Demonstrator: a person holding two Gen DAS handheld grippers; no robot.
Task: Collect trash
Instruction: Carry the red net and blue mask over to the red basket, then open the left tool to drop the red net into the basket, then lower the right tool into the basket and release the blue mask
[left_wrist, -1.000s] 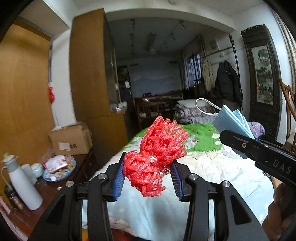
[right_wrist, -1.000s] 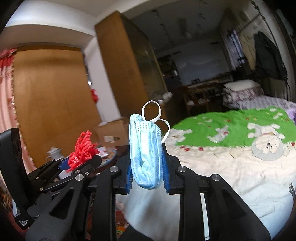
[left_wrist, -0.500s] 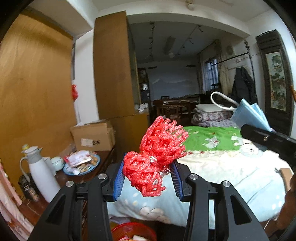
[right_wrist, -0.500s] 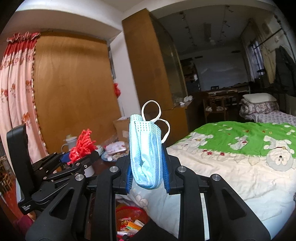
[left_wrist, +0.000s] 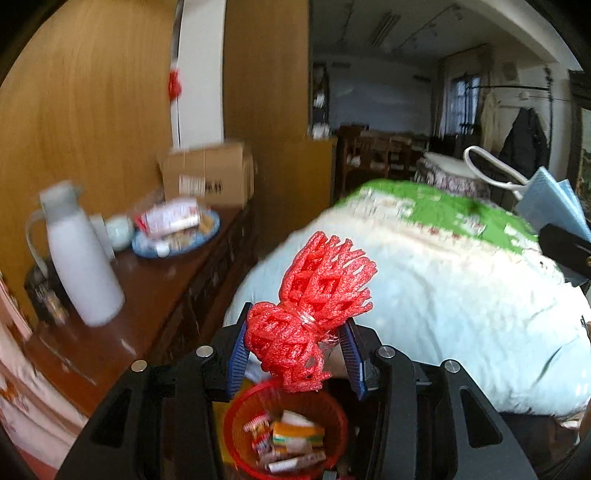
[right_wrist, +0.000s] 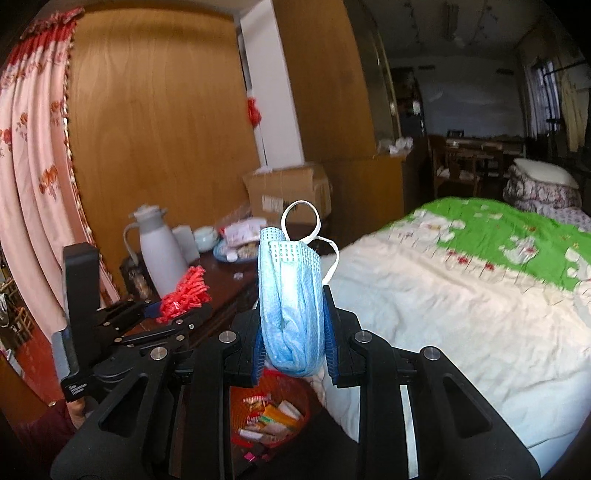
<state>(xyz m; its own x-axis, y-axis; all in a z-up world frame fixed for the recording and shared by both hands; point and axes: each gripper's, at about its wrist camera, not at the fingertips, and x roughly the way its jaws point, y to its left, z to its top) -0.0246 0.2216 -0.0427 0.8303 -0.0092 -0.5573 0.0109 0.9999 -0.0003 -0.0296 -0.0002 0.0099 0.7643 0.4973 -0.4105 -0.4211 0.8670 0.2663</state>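
Two hand-held grippers: left hand-held gripper is clamping one red foam net, long axis upright; right hand-held gripper is clamping one folded mask, loops up. One red bin below.

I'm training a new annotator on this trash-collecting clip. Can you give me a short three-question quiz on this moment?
1. True or false: the left gripper holds a blue face mask.
2. What stands on the floor below both grippers?
3. The right gripper is: A) open, B) shut on the mask, C) shut on nothing.

Key
1. False: it grips the red foam net; the blue face mask is in the right gripper.
2. A red basket with wrappers in it.
3. B
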